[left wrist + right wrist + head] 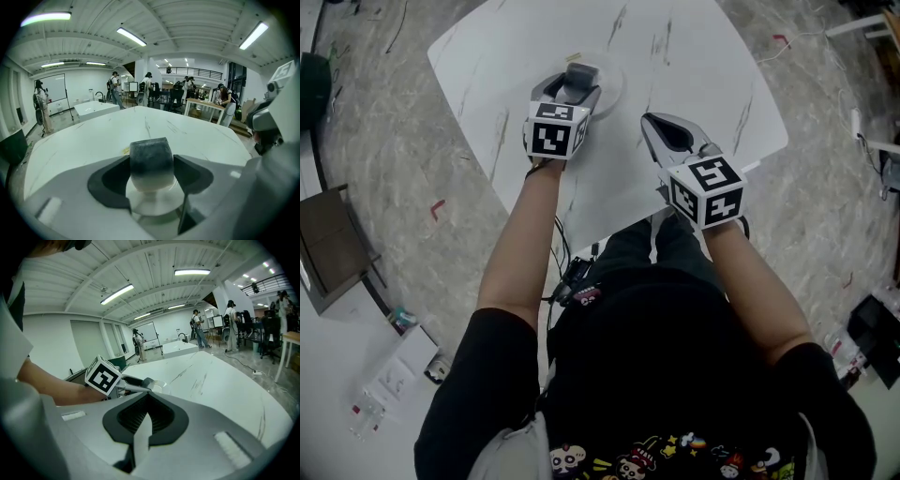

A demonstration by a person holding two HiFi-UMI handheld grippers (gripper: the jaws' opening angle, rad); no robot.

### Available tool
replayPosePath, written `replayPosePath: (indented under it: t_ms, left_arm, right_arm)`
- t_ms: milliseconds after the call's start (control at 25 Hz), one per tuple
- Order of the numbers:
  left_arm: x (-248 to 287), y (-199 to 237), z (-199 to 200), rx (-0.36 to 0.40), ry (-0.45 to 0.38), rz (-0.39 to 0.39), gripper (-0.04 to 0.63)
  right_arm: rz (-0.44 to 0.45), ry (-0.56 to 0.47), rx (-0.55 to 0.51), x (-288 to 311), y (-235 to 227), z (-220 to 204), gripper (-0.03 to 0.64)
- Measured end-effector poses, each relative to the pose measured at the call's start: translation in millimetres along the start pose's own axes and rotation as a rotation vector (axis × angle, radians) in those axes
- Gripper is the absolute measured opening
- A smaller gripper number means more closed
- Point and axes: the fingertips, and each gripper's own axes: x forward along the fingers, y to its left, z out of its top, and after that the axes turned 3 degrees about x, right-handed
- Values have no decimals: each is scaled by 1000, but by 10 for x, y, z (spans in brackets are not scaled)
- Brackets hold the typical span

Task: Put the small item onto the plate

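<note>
The small item point(150, 161), a block that is dark grey on top and white below, sits between the jaws of my left gripper point(151, 171), which is shut on it. Right under it lies the white round plate point(154, 204); whether the item touches the plate I cannot tell. In the head view the left gripper point(578, 82) holds the item point(580, 71) over the plate point(616, 82) on the far part of the white table point(694, 56). My right gripper point(664, 129) hovers to the right, shut and holding nothing, its jaws together point(149, 397).
The white marbled table point(93, 140) has angled corners, and its near edge runs by the person's legs. A brown box point(333, 246) and small clutter point(398, 361) lie on the floor at the left. People and desks stand far off in the hall.
</note>
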Motion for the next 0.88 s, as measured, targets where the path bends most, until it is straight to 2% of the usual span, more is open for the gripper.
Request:
replayPosePath:
  t_ms: [880]
  left_arm:
    - [214,51,-17,11,48,25,293]
  right_arm:
    - [-28,-12,47,-99,-151,-89,17]
